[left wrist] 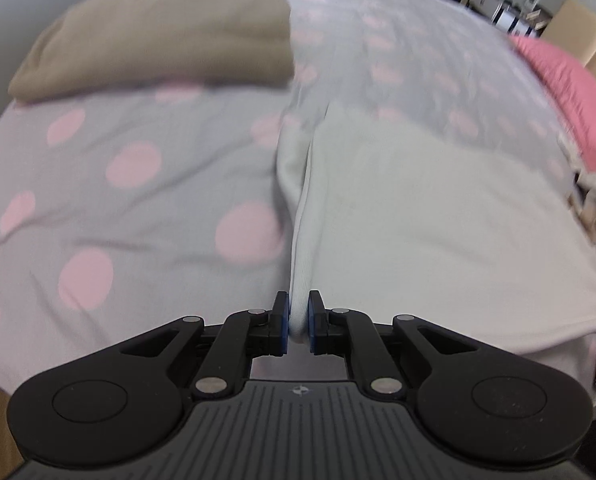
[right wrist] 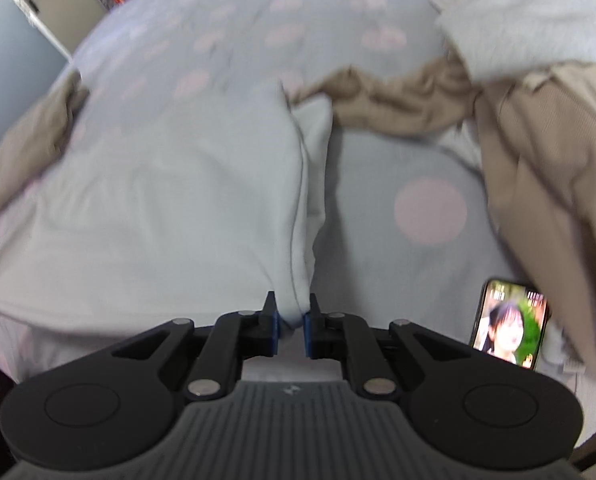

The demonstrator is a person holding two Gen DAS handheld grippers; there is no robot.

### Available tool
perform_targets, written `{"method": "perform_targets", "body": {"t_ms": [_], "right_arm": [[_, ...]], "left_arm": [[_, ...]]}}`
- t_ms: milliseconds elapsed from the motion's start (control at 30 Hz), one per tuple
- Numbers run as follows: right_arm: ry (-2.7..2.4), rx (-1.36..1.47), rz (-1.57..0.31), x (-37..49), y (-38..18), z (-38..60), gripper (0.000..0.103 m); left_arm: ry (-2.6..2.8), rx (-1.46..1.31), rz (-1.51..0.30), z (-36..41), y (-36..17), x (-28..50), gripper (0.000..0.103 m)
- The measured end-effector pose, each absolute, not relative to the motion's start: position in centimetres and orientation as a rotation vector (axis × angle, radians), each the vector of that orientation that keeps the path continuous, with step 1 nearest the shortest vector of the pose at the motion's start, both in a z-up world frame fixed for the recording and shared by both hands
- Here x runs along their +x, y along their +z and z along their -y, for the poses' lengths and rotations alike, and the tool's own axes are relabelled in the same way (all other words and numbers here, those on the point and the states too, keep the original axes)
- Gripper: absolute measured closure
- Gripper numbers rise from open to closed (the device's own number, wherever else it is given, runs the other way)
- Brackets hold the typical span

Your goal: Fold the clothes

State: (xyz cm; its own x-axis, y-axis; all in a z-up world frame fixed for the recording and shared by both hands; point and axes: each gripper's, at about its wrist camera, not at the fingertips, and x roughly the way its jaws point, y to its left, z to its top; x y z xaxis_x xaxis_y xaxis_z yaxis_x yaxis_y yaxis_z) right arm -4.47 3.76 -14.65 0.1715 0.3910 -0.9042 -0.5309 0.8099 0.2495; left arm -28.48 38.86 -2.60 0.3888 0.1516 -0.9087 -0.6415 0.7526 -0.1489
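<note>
A pale grey-white garment [left wrist: 418,216] lies spread on a bed with a grey, pink-dotted sheet [left wrist: 118,184]. My left gripper [left wrist: 298,320] is shut on the garment's left edge, which rises in a ridge between the blue pads. In the right wrist view the same garment [right wrist: 158,208] stretches off to the left, and my right gripper [right wrist: 290,320] is shut on its right edge, lifted off the sheet [right wrist: 378,184]. A folded brown garment [left wrist: 158,40] rests at the far left of the bed.
Crumpled brown clothes [right wrist: 538,152] and a light grey piece [right wrist: 530,20] are heaped at the right. A phone with a lit screen [right wrist: 510,324] lies near the front right. A pink pillow [left wrist: 570,96] sits at the bed's right edge, with a door [right wrist: 18,40] beyond.
</note>
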Motion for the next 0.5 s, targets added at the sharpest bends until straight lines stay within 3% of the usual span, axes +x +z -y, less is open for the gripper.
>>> {"method": "perform_targets", "body": {"t_ms": [500], "right_arm": [[0.625, -0.271, -1.415, -5.0, -22.8, -4.0, 0.090]], "left_arm": [[0.508, -0.424, -1.310, -38.5, -11.3, -29.2, 0.097]]}}
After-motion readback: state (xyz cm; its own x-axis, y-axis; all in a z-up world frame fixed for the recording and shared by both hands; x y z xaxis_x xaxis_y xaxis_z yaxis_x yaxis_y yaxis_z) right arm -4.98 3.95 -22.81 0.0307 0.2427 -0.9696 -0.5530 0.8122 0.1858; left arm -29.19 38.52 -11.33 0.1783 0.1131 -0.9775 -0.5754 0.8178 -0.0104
